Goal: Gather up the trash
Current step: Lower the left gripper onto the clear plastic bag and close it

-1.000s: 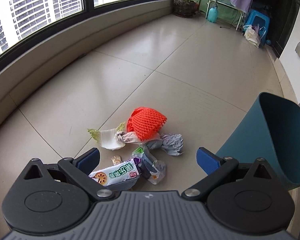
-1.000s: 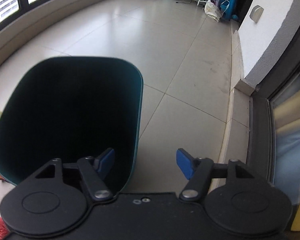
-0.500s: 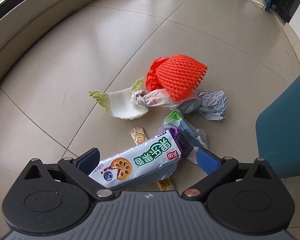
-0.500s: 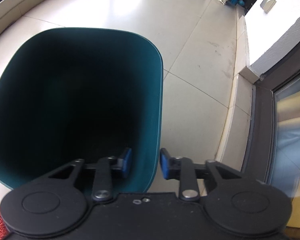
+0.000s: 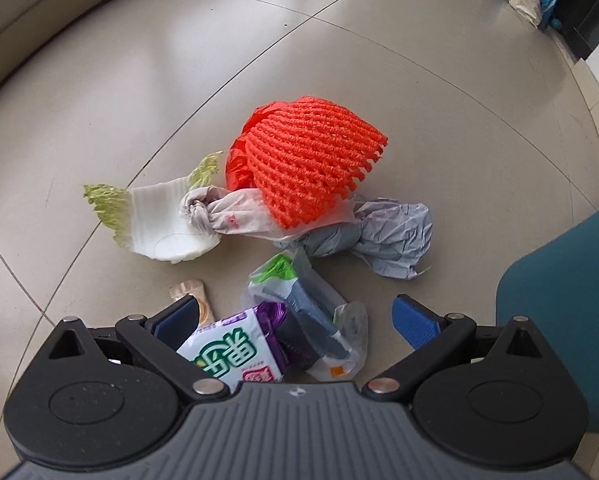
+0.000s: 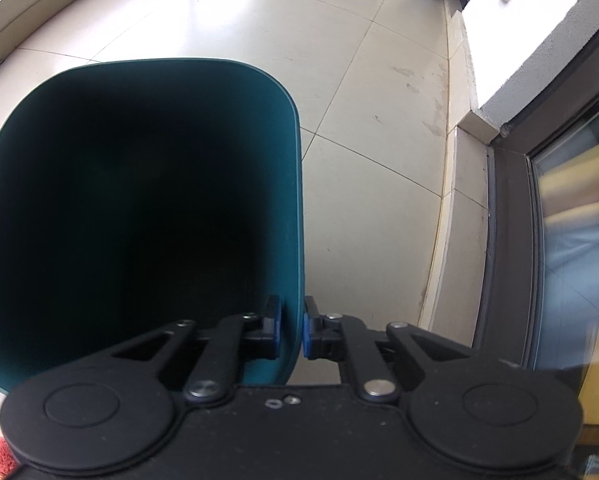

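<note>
Closing in since a second ago, right gripper [image 6: 290,328] now pinches the teal bin [image 6: 139,200] wall, while left gripper [image 5: 295,316] hangs spread over the snack wrapper [image 5: 235,352]. Red net [image 5: 311,168], cabbage leaf [image 5: 155,224] lie uncollected; nothing binned yet, I'd say.

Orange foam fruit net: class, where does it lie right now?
In the left wrist view, the orange foam fruit net lies mid-floor atop a knotted plastic bag, right of the cabbage leaf.

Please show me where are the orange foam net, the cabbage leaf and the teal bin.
orange foam net [image 5: 307,160], left wrist view, mesh middle.
cabbage leaf [image 5: 159,220], left wrist view, white stalk.
teal bin [image 6: 295,184], right wrist view, right rim.
</note>
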A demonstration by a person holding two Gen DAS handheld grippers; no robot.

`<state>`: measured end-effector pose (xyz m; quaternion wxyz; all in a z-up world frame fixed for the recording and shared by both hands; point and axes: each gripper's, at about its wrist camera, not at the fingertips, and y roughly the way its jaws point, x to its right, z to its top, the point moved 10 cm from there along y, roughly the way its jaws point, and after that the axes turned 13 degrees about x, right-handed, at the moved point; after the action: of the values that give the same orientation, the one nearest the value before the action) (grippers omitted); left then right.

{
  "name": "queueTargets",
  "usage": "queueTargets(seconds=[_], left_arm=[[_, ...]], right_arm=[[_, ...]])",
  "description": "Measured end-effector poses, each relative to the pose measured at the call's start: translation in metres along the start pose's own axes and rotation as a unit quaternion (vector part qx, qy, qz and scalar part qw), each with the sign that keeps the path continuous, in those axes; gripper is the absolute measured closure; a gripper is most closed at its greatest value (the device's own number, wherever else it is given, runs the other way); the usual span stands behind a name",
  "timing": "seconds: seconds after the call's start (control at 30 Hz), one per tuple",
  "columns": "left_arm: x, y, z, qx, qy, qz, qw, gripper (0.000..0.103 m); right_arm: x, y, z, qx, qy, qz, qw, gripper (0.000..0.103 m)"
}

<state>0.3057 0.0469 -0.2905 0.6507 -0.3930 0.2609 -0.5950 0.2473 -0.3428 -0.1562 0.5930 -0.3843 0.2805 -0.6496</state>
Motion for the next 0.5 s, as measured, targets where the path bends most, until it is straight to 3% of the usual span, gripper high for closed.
queueTargets(seconds=[0.17, 0.27, 0.3, 0.33, 0.37, 0.43, 0.5], left_arm=[[-0.009, 0.039, -0.003, -0.043, -0.028, 0.031, 0.9982, 0.001], [-0.015, 0.058, -0.007, -0.065, -0.026, 0.042, 0.9967, 0.025], [-0.016, 0.063, -0.011, -0.077, -0.025, 0.042, 0.9958, 0.044], [-0.016, 0.067, -0.015, -0.087, -0.026, 0.042, 0.9950, 0.055], [-0.016, 0.070, -0.018, -0.093, -0.027, 0.041, 0.9945, 0.056], [-0.016, 0.072, -0.020, -0.090, -0.012, 0.043, 0.9949, 0.071], [-0.016, 0.070, -0.017, -0.077, 0.000, 0.048, 0.9959, 0.075]], right_arm=[[-0.001, -0.002, 0.001, -0.001, 0.008, -0.009, 1.000, 0.094], [-0.002, -0.002, 0.001, -0.002, 0.007, -0.013, 1.000, 0.094], [-0.003, -0.002, 0.001, -0.002, 0.005, -0.015, 1.000, 0.094], [-0.005, -0.002, 0.001, -0.002, 0.004, -0.016, 1.000, 0.093], [-0.005, -0.002, 0.001, -0.001, 0.004, -0.017, 1.000, 0.093], [-0.006, -0.003, 0.001, 0.001, 0.004, -0.019, 1.000, 0.093], [-0.006, -0.003, 0.000, 0.004, 0.004, -0.020, 1.000, 0.093]])
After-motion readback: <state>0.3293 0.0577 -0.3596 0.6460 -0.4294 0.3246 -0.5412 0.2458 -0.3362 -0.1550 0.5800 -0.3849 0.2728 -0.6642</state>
